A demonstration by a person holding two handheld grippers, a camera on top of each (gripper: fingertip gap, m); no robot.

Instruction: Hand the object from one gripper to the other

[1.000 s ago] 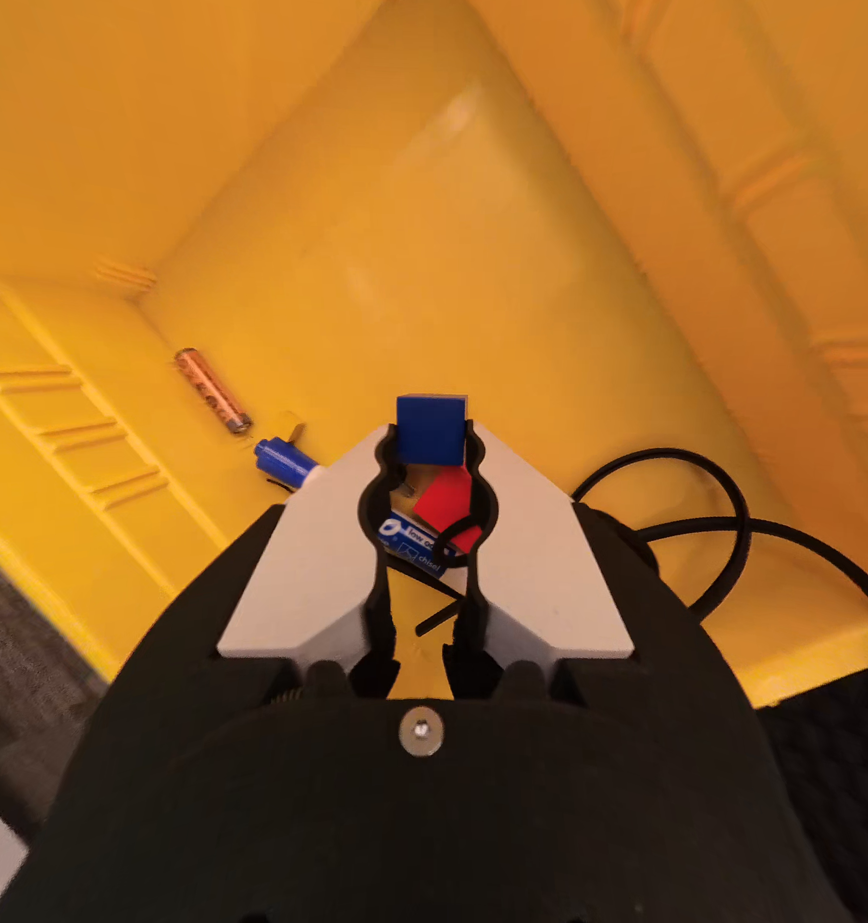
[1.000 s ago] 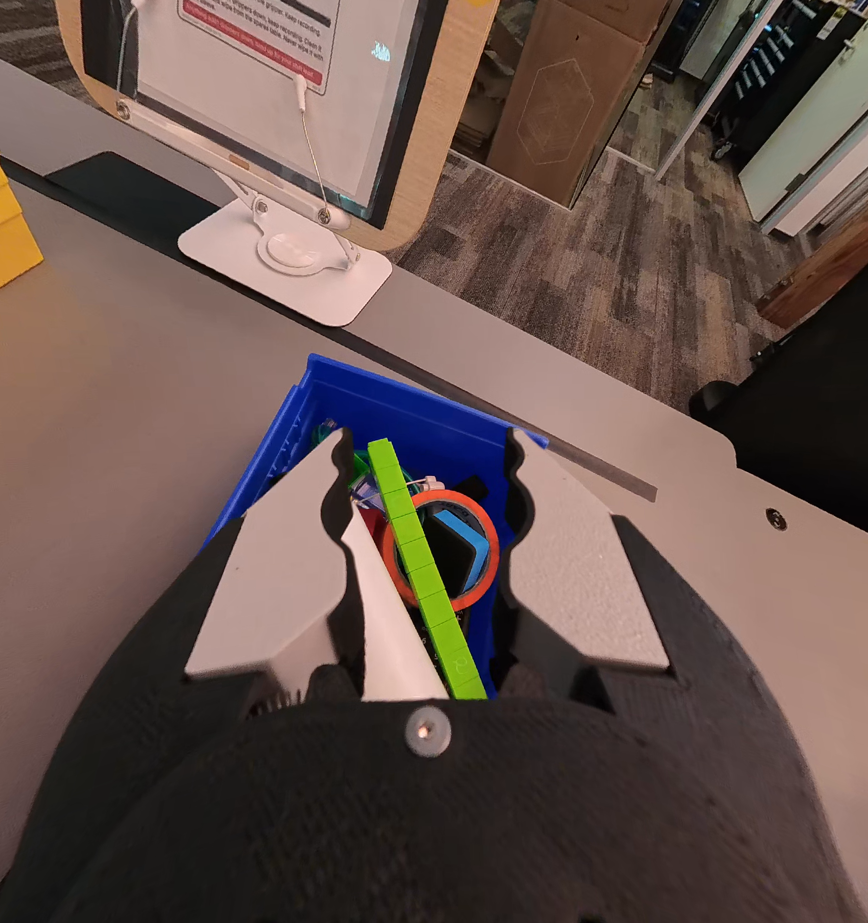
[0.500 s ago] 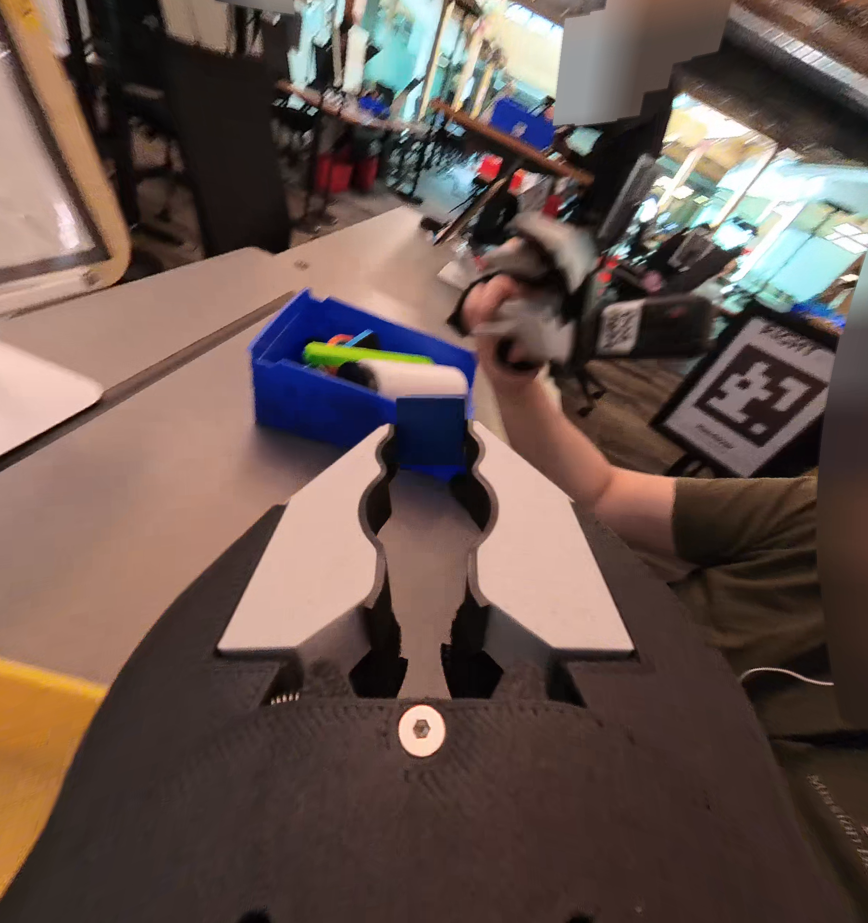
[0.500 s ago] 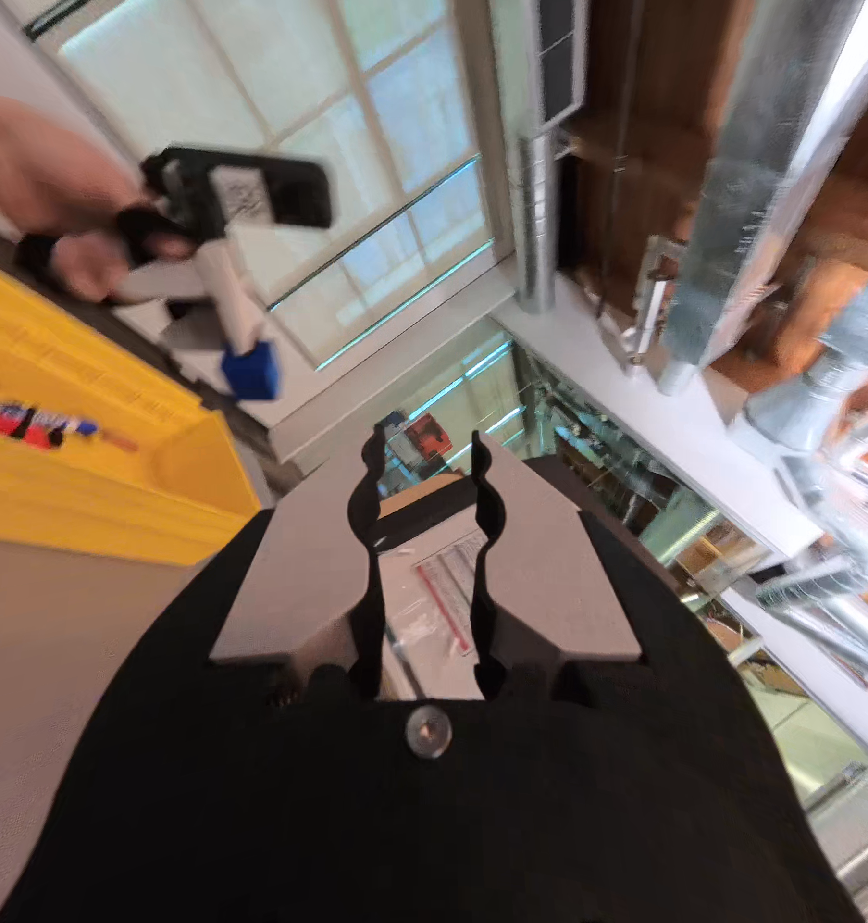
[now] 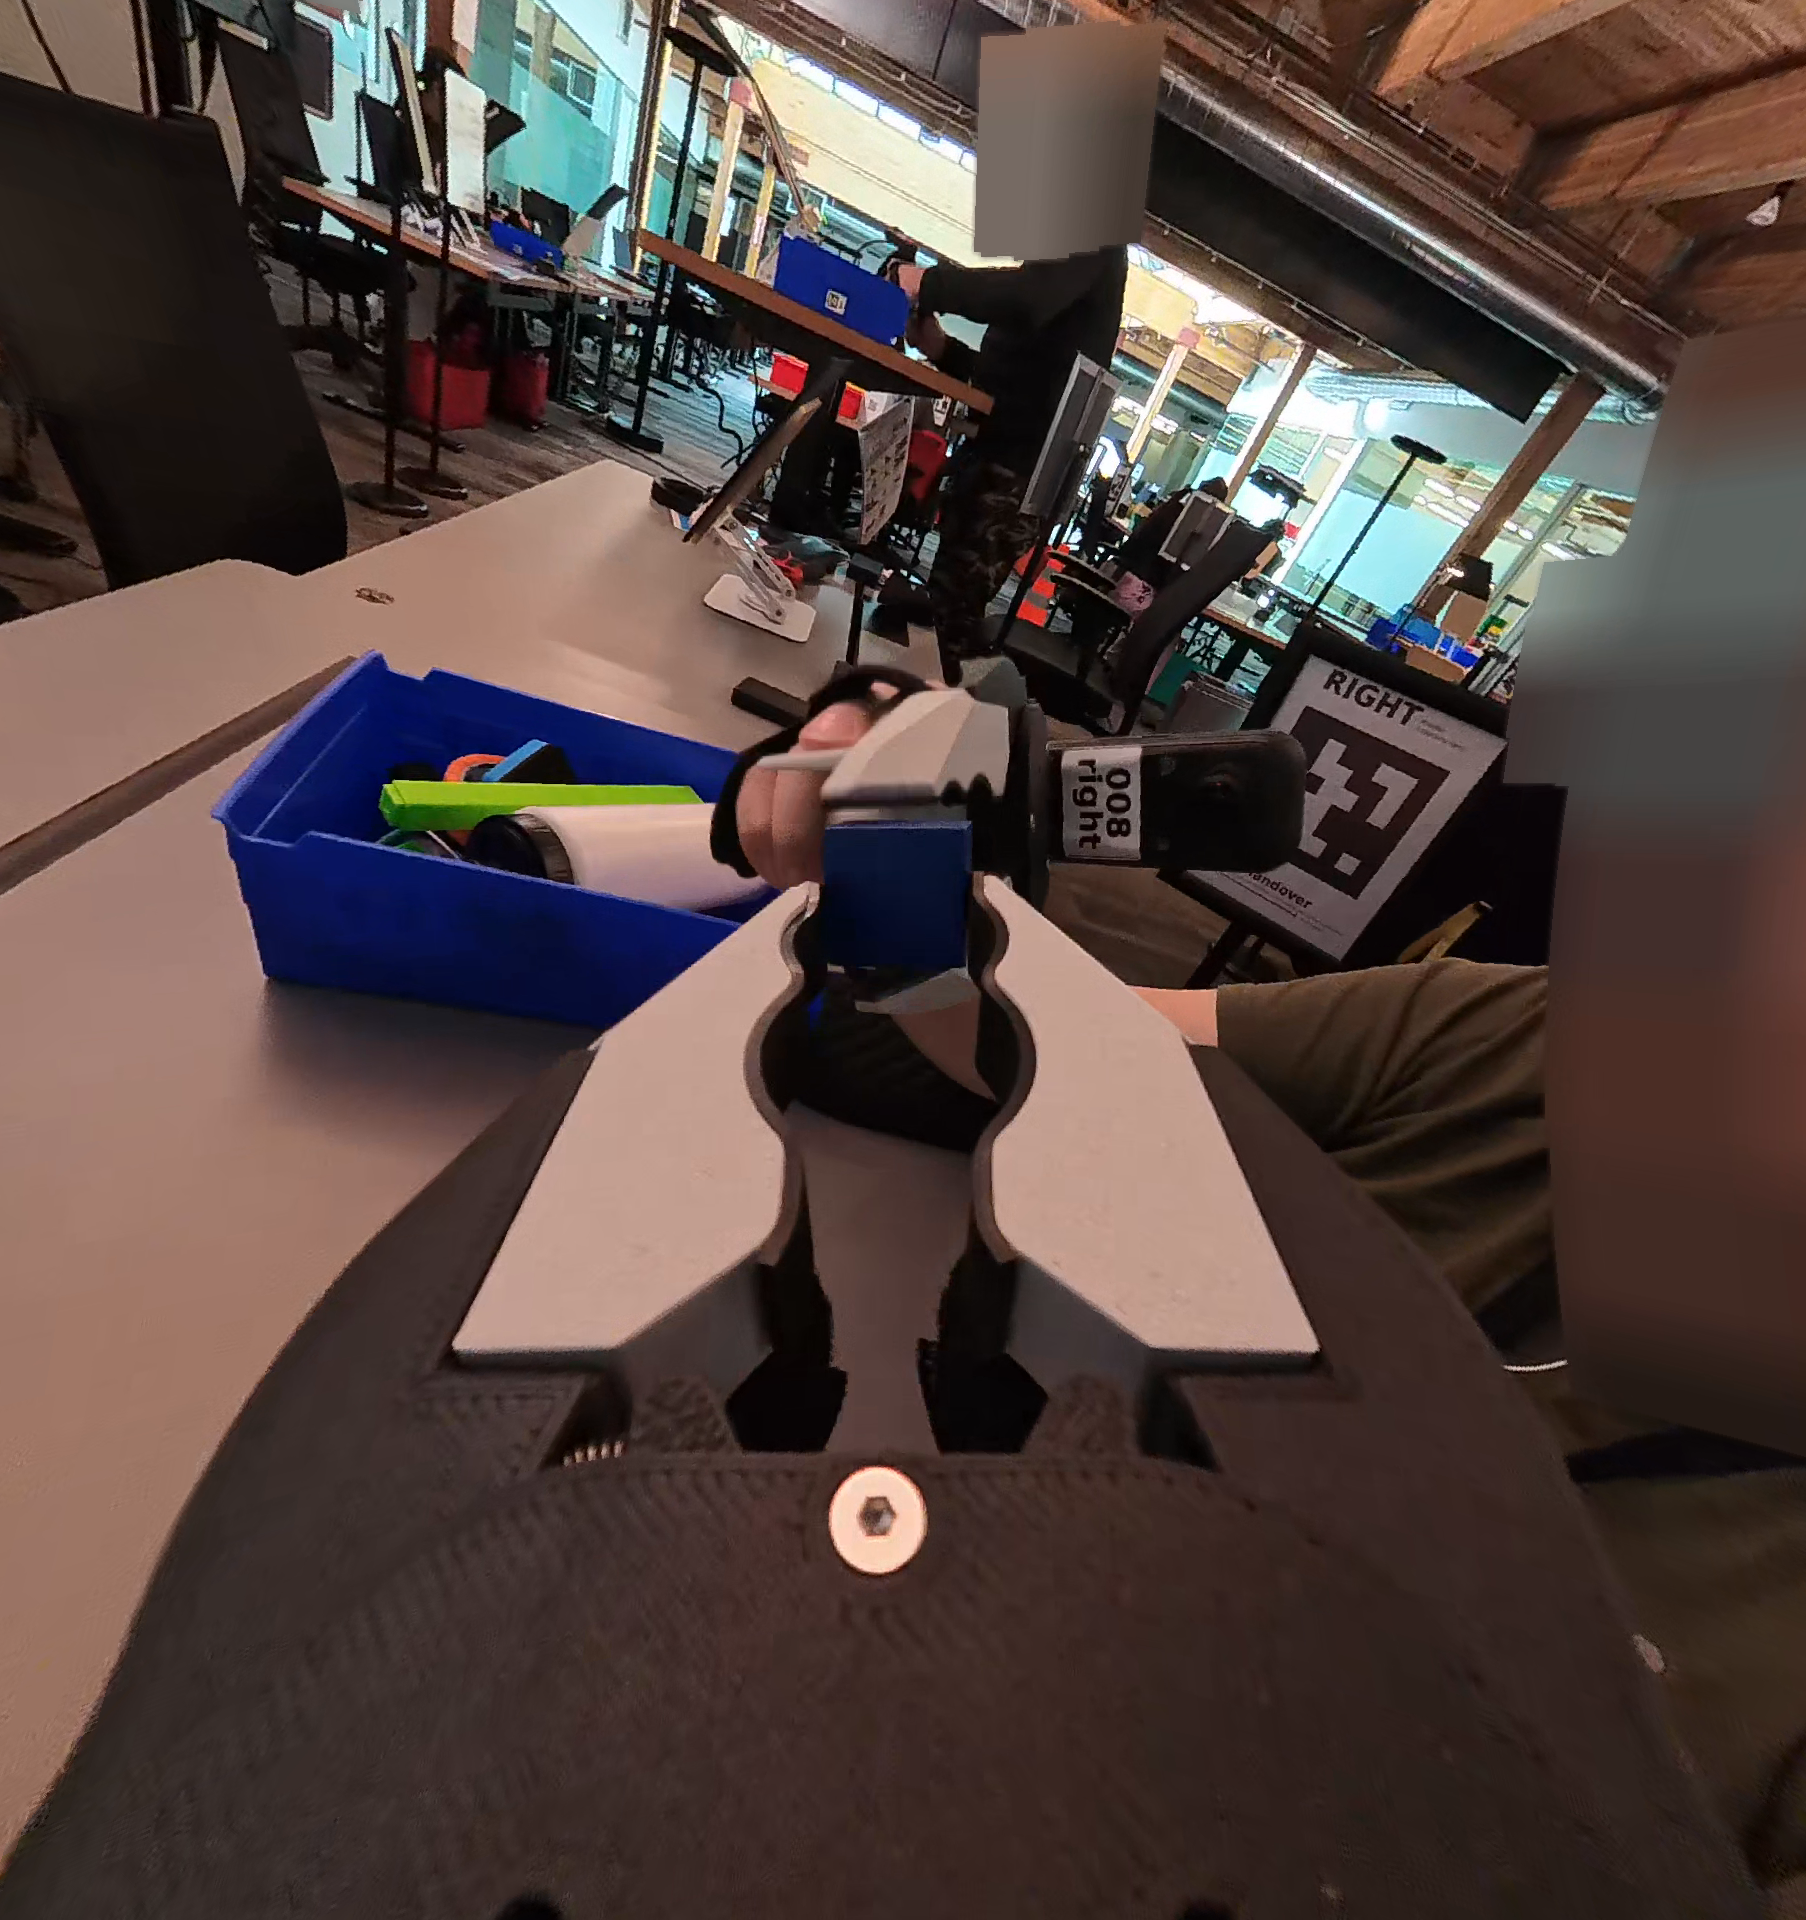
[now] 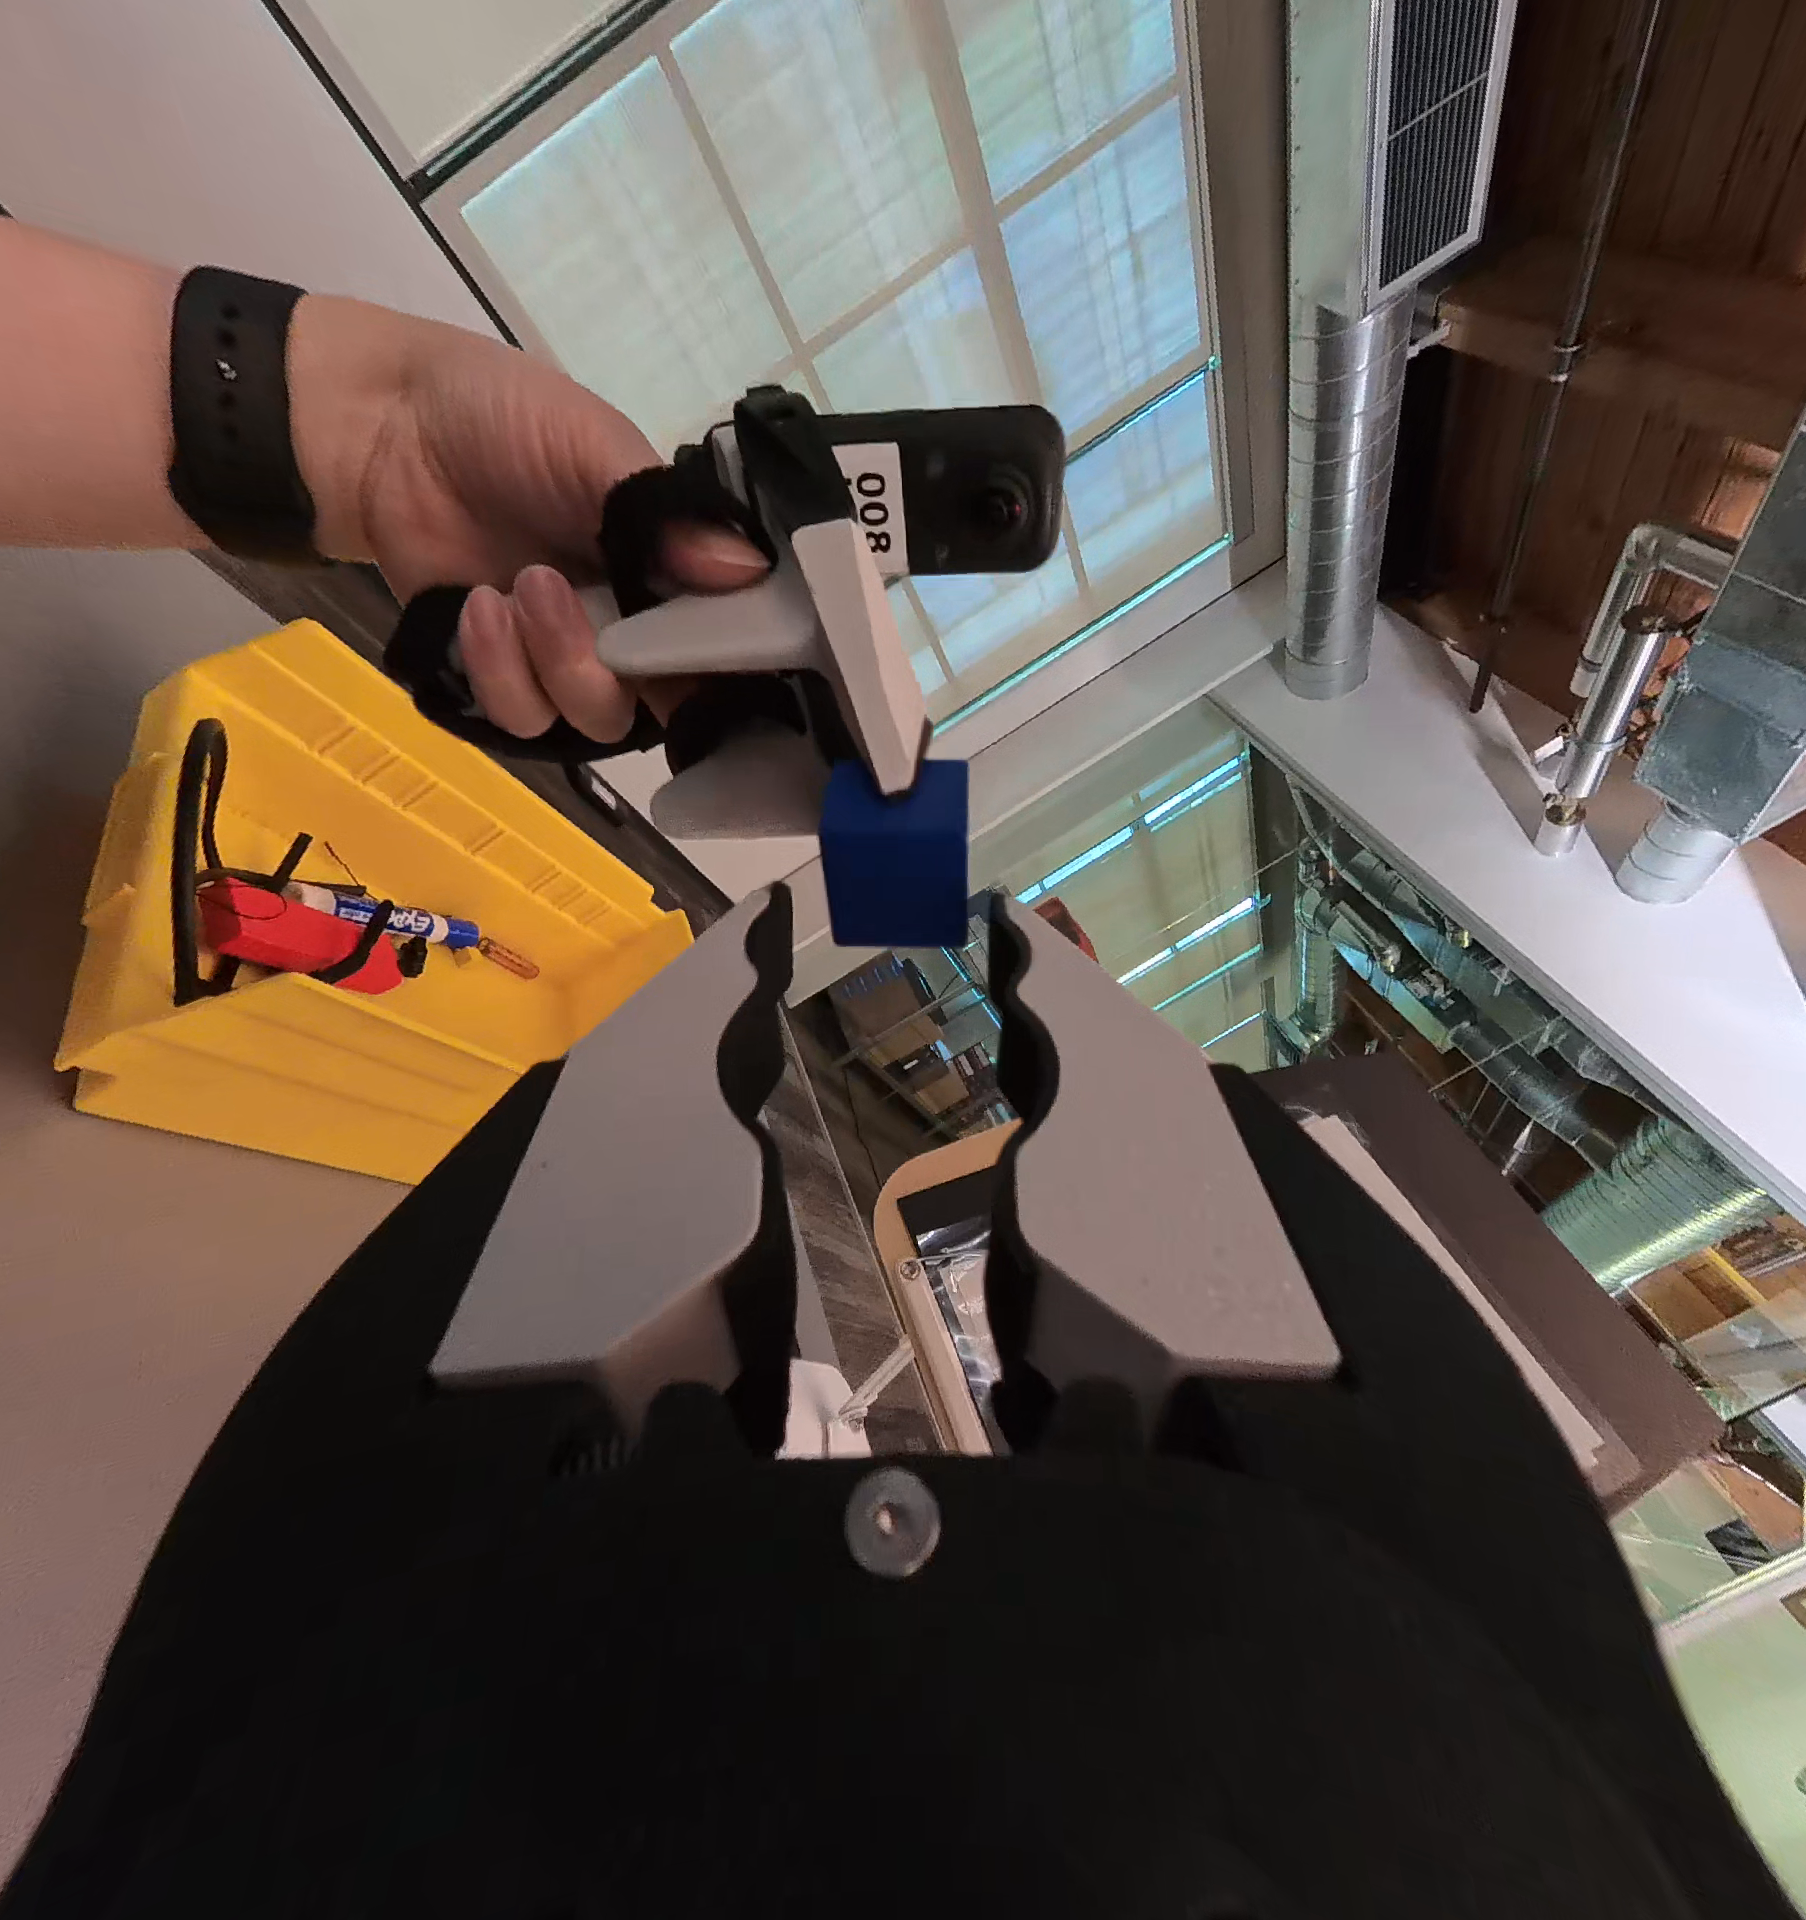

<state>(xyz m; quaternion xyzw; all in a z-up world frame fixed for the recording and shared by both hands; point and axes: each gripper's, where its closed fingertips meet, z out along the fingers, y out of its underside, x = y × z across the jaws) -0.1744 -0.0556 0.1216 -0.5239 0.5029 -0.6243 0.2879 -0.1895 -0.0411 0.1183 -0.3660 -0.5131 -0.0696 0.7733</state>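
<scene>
A blue cube [image 5: 894, 883] is pinched between the tips of my left gripper [image 5: 894, 906], which is shut on it and holds it in the air above the grey table [image 5: 151, 1143]. In the right wrist view the cube [image 6: 894, 857] hangs from the left gripper [image 6: 883, 795], which a hand holds. My right gripper [image 6: 886, 904] is open, and its tips stand on either side of the cube's near end with small gaps. From the left wrist view, the right gripper's fingers [image 5: 909, 743] sit above and below the cube, turned crosswise to mine.
A blue bin [image 5: 442, 935] with a green bar, a white roll and other items stands on the table to the left. A yellow bin [image 6: 286, 1049] holds a red item, a marker and a black cable. A person stands at desks farther back. My two grippers' fingertips are within a few centimetres of each other.
The left gripper lifted the cube out of the yellow bin and swung towards the right one. The right gripper left the blue bin, narrowed, and closed in until its tips flank the cube.
</scene>
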